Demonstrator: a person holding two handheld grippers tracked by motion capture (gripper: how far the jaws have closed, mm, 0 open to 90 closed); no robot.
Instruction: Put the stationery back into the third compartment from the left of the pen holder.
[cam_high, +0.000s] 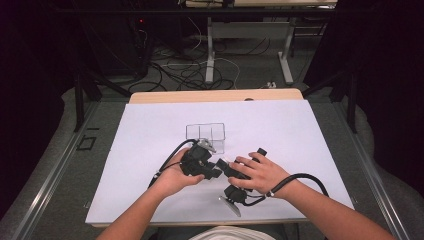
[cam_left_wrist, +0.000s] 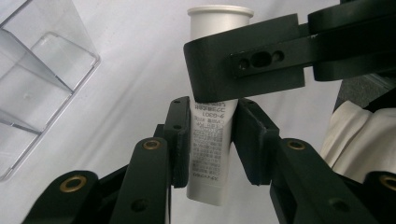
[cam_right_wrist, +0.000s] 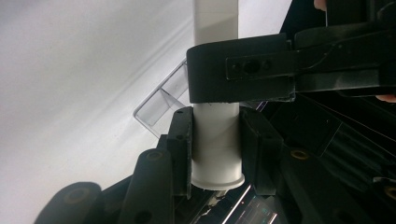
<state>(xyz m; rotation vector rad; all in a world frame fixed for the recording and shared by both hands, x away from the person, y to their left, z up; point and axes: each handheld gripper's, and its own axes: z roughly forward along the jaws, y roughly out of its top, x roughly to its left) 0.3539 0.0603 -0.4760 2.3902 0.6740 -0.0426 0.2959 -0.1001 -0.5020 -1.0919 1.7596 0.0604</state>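
A white tube (cam_left_wrist: 212, 140) is clamped by both the left tool (cam_left_wrist: 212, 144) and right tool (cam_right_wrist: 215, 144), seemingly for a handover, just beside the clear box (cam_high: 206, 134).

From above, my hands (cam_high: 260, 175) cover the tube, so I cannot make it out there. In my left gripper view the other gripper's jaw hides the tube's (cam_left_wrist: 212, 140) middle, and its print is too small to read. The box (cam_left_wrist: 42, 70) runs off the frame's left edge.
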